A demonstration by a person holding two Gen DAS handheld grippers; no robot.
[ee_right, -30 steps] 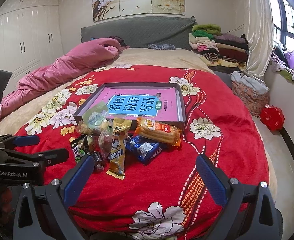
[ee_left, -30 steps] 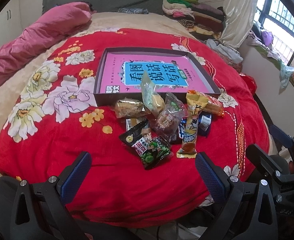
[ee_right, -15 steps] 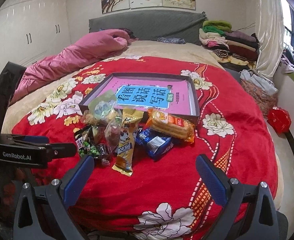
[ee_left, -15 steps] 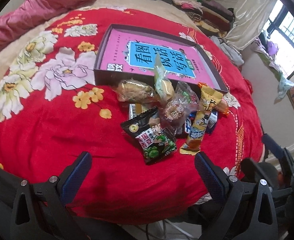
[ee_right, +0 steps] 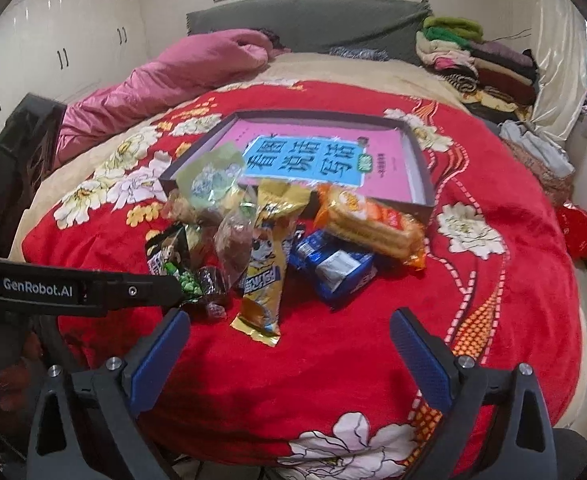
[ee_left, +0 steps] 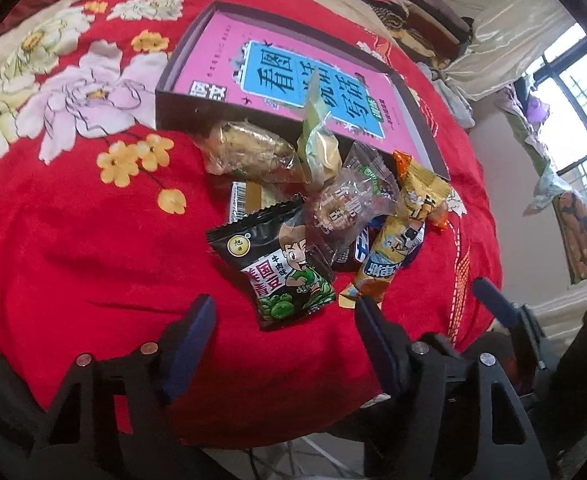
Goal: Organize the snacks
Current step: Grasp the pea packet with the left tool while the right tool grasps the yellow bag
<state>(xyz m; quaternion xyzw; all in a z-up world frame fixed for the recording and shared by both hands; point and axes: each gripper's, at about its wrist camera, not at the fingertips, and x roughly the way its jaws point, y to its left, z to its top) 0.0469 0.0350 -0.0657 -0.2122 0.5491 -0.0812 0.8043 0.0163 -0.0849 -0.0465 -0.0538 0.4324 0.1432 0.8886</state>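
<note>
A heap of snack packets lies on the red flowered blanket point(ee_left: 73, 248) in front of a dark shallow box point(ee_left: 173, 108) with a pink book inside. Nearest my left gripper point(ee_left: 283, 312) is a black green-pea packet point(ee_left: 273, 268); its lower edge lies just ahead of the fingertips. The jaws are closing, and no pad touches the packet. A yellow bar packet point(ee_left: 397, 248) lies to its right. My right gripper point(ee_right: 289, 332) stands open over bare blanket, just below the yellow bar packet point(ee_right: 265, 276). A blue packet point(ee_right: 333, 268) and an orange biscuit packet point(ee_right: 369, 224) lie further back.
A pink quilt point(ee_right: 165, 76) lies at the bed's far left, folded clothes point(ee_right: 473, 56) at the far right by the curtain. The left gripper's body point(ee_right: 73, 288) crosses the left of the right wrist view. A red bag point(ee_right: 577, 232) sits beside the bed.
Both grippers have come down and closer to the snack heap. The left gripper's jaws have narrowed and now frame the black packet's lower edge. The right gripper's jaws stay wide.
</note>
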